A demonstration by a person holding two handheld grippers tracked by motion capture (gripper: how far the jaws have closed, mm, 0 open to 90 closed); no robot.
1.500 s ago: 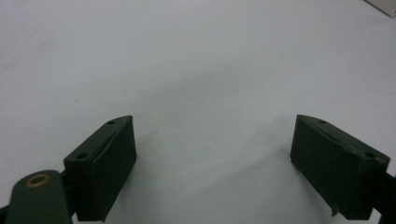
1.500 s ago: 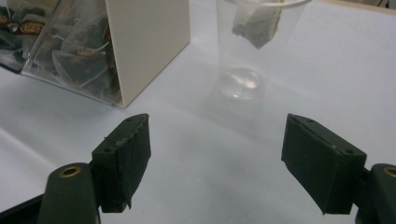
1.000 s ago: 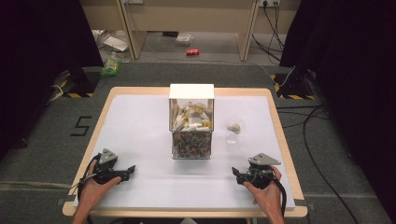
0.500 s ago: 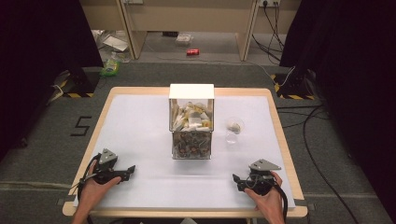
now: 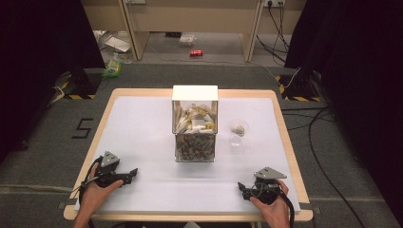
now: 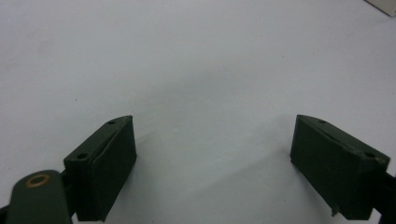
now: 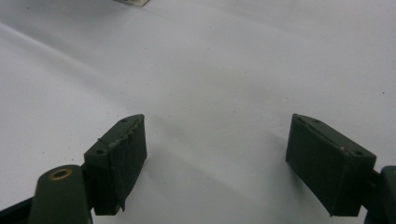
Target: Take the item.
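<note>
Well apart from each hand-held gripper [image 5: 130, 174], clear box [image 5: 195, 124] mid-table.

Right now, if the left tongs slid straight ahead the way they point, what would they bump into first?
Probably nothing soon. The left tongs point right along the near part of the table, in front of the clear box. Bare white surface lies ahead; much farther along are the right tongs, though depth is hard to judge.

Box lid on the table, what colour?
White: the lid tops a clear box at the table's centre. Best seen in the high view.
</note>
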